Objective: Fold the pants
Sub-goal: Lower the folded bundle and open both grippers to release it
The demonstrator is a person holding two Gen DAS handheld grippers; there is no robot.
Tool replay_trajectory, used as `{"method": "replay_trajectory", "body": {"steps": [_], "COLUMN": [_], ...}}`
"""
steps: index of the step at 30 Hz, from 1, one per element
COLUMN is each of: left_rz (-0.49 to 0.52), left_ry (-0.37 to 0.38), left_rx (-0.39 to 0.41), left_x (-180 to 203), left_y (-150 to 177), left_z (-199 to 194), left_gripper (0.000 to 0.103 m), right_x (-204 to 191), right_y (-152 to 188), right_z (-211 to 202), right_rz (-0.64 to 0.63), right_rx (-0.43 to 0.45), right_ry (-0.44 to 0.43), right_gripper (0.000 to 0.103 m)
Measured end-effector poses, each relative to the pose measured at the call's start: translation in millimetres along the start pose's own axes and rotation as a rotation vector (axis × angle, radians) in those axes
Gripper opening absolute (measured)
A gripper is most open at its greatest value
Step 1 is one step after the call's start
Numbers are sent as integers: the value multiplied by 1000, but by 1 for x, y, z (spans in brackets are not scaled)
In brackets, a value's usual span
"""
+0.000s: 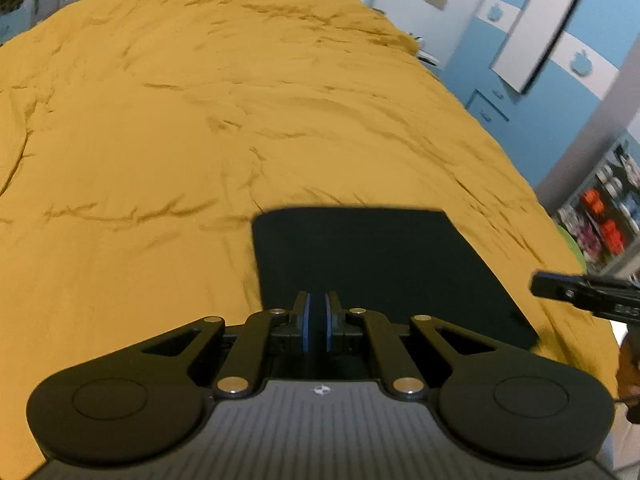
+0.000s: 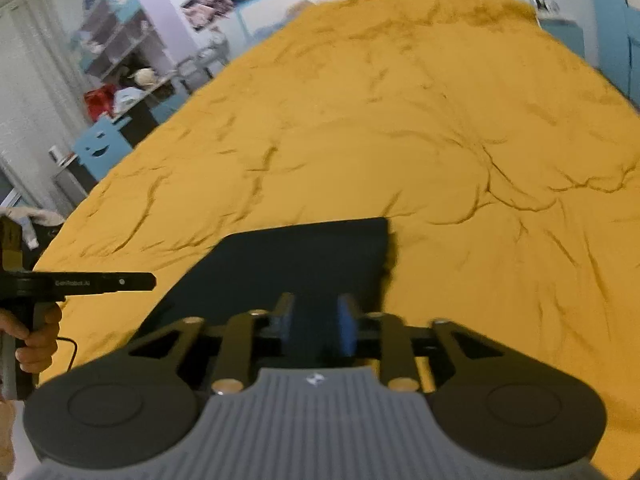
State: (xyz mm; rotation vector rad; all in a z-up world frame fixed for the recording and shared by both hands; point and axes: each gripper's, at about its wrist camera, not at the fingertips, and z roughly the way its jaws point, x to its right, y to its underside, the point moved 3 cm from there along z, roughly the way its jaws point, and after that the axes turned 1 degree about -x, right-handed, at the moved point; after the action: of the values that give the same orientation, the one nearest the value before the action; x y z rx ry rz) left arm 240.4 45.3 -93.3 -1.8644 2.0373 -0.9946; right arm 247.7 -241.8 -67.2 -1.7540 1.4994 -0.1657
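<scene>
Pants [image 1: 380,272], dark and folded into a flat, neat rectangle, lie on the near part of a wide bed, right in front of both grippers. A mustard-yellow bedspread [image 1: 200,120] covers the whole bed, wrinkled all over, and it fills most of each view.

Seen from the left wrist, the left gripper [image 1: 317,312] hovers at the near edge of the pants with its blue-lined fingers [image 1: 306,320] drawn almost together, only a thin slit between them and nothing pinched in it. From the right wrist, the right gripper [image 2: 316,320] sits over the near edge of the same dark rectangle, its fingers [image 2: 346,320] standing a narrow way apart; the picture is blurred there, and no cloth can be made out between the pads.

Each camera also catches the other tool from the side. In the left view the right gripper pokes in at the right edge, above the bedspread just beside the pants. In the right view the left gripper reaches in from the left edge, and a hand [image 2: 36,340] wrapped around its handle shows there with a thin cable below it.

Only the left view shows the blue wardrobe [image 1: 520,80] with apple shapes. Only the right view shows grey shelves [image 2: 116,40] holding blurred odds and ends, and a small blue chair [image 2: 102,146] beside the bed.
</scene>
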Motion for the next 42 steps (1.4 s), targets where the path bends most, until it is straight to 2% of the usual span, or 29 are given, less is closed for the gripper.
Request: {"method": "replay_trajectory", "body": {"steps": [3,5,6,8,10,13,17,22,26,27,29,31,34,35,36,38,39,42], "left_rz": [2,-12,-15,0,19,50,67,112,159,185,210,208,175,169,167,174,169,129], "left_ry": [5,-7,-11,-39,-82,-120,-133,-151,-170,-168,-149,-137,-128,-134,-149,-205,-247,-311], "left_rx": [11,14,16,17,11,10,13,-4,-50,-53,-43,3,104,143,191,298,349,420], "left_x": [11,15,17,22,26,29,30,34,42,45,51,57,68,73,79,92,100,115], "left_y": [28,45,53,65,75,87,95,102,103,102,100,93,78,73,67,58,54,48], "left_z": [-15,-17,-16,-11,-5,5,10,1,-8,-13,-25,-43,-74,-86,-98,-120,-131,-153], "left_gripper": [9,17,26,35,35,36,36,38,50,55,58,59,64,70,75,78,86,91], "right_x": [-26,-39,-44,-53,-56,-51,-40,-34,-35,-36,-39,-42,-52,-56,-61,-72,-79,-98], "right_y": [22,37,45,59,74,90,104,107,111,110,103,94,71,65,57,45,41,33], "right_z": [-12,-15,-14,-6,3,15,31,31,25,21,9,-9,-43,-54,-65,-85,-95,-120], "right_rz": [-100,-142,-173,-258,-297,-302,-286,-253,-251,-261,-267,-250,-237,-241,-246,-258,-260,-228], "right_rx": [24,29,39,44,45,41,26,11,-12,-18,-17,4,82,108,137,201,229,284], "right_ry": [48,68,87,152,196,224,231,226,224,227,226,211,186,183,188,198,201,212], "right_gripper": [25,36,43,43,43,43,45,46,45,46,50,64,69,73,81,81,82,82]}}
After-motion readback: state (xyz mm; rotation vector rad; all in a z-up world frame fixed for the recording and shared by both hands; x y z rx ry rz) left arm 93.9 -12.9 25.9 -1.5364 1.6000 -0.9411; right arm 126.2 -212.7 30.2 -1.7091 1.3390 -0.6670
